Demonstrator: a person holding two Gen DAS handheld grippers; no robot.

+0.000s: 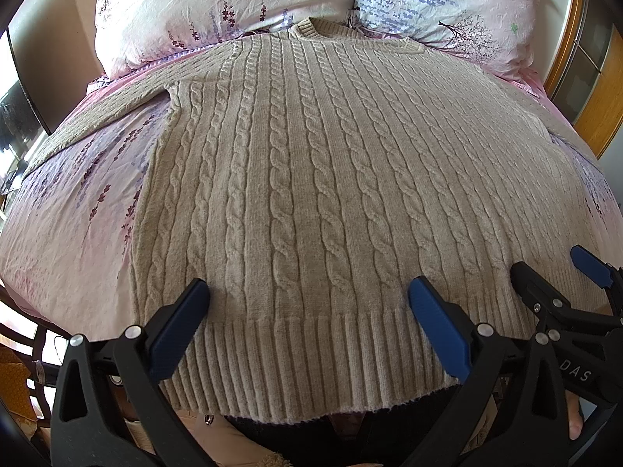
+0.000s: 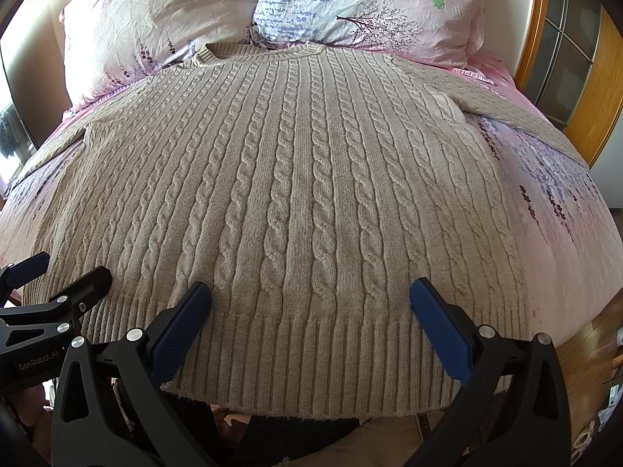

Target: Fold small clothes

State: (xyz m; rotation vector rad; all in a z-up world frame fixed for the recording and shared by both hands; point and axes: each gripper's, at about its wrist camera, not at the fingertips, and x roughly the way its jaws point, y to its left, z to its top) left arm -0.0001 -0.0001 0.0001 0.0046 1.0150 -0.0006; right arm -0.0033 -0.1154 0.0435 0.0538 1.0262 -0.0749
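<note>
A beige cable-knit sweater (image 1: 311, 163) lies flat and spread out on the bed, neckline at the far end by the pillows, ribbed hem at the near edge; it also shows in the right wrist view (image 2: 296, 179). Its sleeves stretch out to both sides. My left gripper (image 1: 307, 288) is open, its blue-padded fingers hovering over the left part of the hem. My right gripper (image 2: 309, 288) is open over the right part of the hem; it also shows at the right of the left wrist view (image 1: 553, 264). Neither holds anything.
The bed has a pink floral sheet (image 1: 78, 210). Two floral pillows (image 1: 202, 4) (image 2: 370, 4) lean at the head. A wooden door frame (image 2: 537, 31) stands at the right. Wooden floor (image 2: 584, 342) shows beyond the bed's right edge.
</note>
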